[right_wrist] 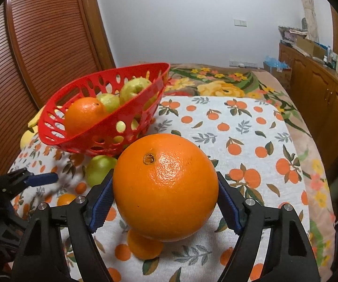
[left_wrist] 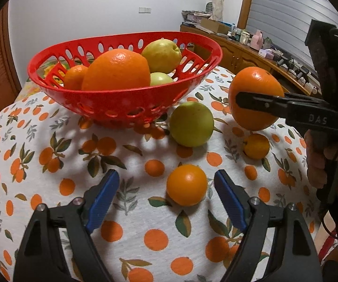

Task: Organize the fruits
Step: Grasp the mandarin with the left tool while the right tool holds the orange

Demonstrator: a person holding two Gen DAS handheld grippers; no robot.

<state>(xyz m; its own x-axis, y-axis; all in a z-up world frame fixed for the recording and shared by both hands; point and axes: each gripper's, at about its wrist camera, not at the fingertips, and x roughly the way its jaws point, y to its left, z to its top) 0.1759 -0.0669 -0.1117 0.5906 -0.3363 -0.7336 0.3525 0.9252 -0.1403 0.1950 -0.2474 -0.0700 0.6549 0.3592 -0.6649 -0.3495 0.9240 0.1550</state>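
Note:
A red perforated basket (left_wrist: 122, 101) stands on the orange-print cloth and holds a large orange (left_wrist: 117, 70), a small orange (left_wrist: 75, 76) and two green fruits (left_wrist: 162, 55). My right gripper (right_wrist: 165, 199) is shut on a big orange (right_wrist: 166, 185), held above the cloth right of the basket (right_wrist: 98, 127); it also shows in the left wrist view (left_wrist: 255, 98). My left gripper (left_wrist: 166, 188) is open and empty, its jaws on either side of a small orange (left_wrist: 186, 184) on the cloth. A green fruit (left_wrist: 191, 123) and another small orange (left_wrist: 256, 146) lie loose nearby.
The cloth (left_wrist: 51, 141) covers a rounded surface that falls away at the left and front. A wooden cabinet (left_wrist: 239, 51) with clutter runs along the right wall. A slatted wooden door (right_wrist: 40, 47) stands at the left. A small orange (right_wrist: 145, 246) lies under the held one.

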